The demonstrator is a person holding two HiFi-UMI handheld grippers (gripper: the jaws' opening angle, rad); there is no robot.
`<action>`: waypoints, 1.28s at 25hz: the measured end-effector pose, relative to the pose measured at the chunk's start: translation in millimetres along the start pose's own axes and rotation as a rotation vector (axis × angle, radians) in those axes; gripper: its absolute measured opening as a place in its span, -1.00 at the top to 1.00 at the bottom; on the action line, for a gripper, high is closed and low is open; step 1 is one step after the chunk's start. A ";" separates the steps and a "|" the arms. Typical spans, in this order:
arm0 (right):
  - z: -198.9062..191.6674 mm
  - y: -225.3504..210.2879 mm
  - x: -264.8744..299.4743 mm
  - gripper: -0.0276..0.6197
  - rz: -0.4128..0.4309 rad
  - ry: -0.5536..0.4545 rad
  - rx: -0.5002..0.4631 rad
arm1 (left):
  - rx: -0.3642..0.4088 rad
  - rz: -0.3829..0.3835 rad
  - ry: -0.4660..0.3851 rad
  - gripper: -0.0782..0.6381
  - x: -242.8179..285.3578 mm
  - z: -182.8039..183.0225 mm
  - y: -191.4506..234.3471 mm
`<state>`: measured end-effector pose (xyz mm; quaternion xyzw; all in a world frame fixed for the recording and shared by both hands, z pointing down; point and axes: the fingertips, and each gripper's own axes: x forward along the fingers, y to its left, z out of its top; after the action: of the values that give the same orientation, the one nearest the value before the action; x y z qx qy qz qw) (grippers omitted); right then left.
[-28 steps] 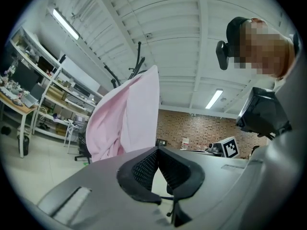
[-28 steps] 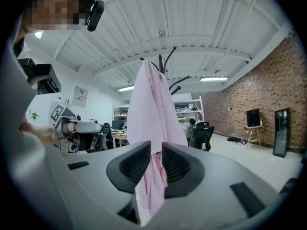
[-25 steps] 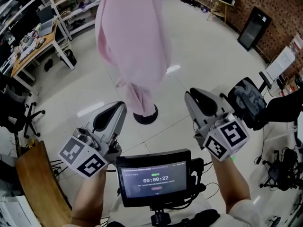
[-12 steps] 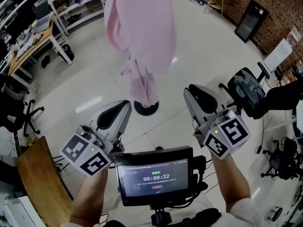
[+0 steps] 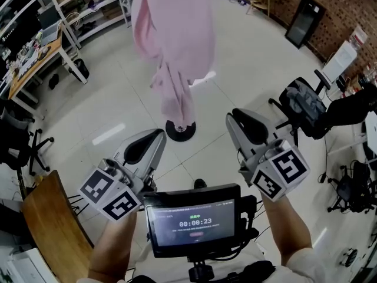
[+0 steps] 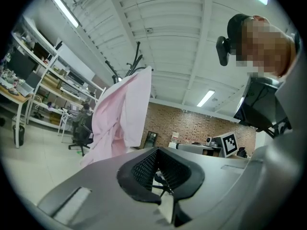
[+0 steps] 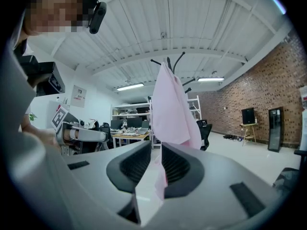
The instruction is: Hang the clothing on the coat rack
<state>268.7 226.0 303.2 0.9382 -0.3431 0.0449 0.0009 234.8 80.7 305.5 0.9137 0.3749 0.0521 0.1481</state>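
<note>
A pink garment [image 5: 171, 34] hangs on the coat rack, down to near its round black base [image 5: 180, 131] on the floor. The left gripper view shows the garment [image 6: 122, 119] draped under the rack's black hooks [image 6: 134, 61]. The same garment [image 7: 170, 109] and hooks [image 7: 170, 61] show in the right gripper view. My left gripper [image 5: 154, 135] is short of the rack, shut and empty [image 6: 157, 151]. My right gripper [image 5: 235, 118] is level with it, to the right. Its jaws stand slightly apart with nothing between them [image 7: 156, 145].
A desk and shelving [image 5: 35, 52] line the left side. An office chair [image 5: 306, 108] stands at the right, and a black panel [image 5: 300, 19] leans on the brick wall. A wooden board [image 5: 50, 229] is at lower left. A screen [image 5: 191, 220] sits between my arms.
In the head view the rack's base and the garment have slid a little up and away from both grippers. The jaws look the same as before.
</note>
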 end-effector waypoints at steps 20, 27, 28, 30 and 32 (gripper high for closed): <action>-23.9 47.3 -34.0 0.81 0.013 0.023 0.005 | -0.032 -0.014 -0.003 0.77 -33.3 -24.4 -23.6; -28.5 60.3 -37.0 0.85 0.039 0.039 0.020 | -0.041 -0.021 -0.004 0.77 -41.0 -29.0 -28.2; -28.7 61.8 -36.7 0.85 0.039 0.040 0.024 | -0.041 -0.021 -0.005 0.77 -42.7 -29.1 -27.8; -29.8 64.7 -36.4 0.86 0.035 0.041 0.033 | -0.043 -0.022 -0.007 0.77 -46.4 -29.6 -27.2; -31.9 68.4 -36.5 0.86 0.037 0.047 0.034 | -0.045 -0.024 -0.007 0.77 -49.3 -31.0 -27.0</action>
<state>194.2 198.2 329.9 0.9303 -0.3595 0.0729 -0.0078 175.2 71.5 327.4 0.9056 0.3841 0.0555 0.1708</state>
